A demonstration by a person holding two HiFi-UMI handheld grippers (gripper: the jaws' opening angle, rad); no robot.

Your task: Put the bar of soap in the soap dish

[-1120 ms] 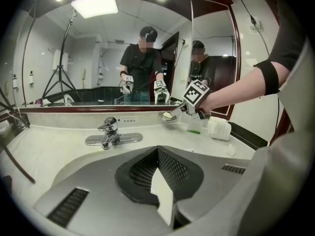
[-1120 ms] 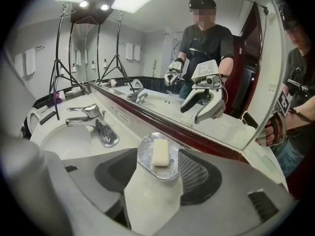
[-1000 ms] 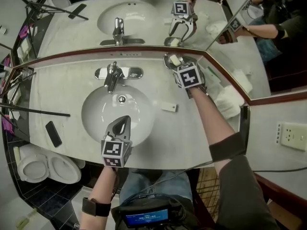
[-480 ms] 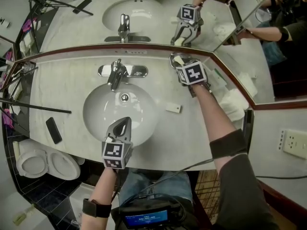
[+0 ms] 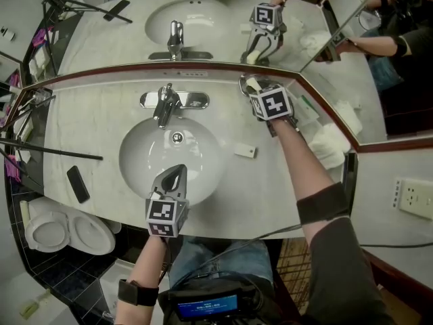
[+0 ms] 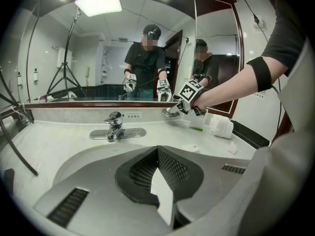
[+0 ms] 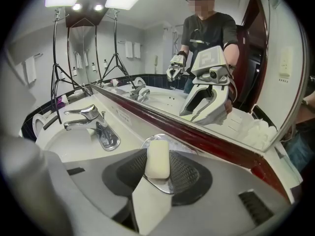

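- Right claw (image 7: 158, 154): grasps bar of soap (image 7: 158, 161) over soap dish (image 7: 160, 185), right of faucet (image 5: 164, 103), for placement.
- Left claw (image 5: 176, 173): clenched empty, near side of faucet, standing clear.

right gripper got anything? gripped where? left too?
The right gripper grips the bar of soap by its two long sides, pads against them, over the soap dish. The left gripper is shut on nothing.
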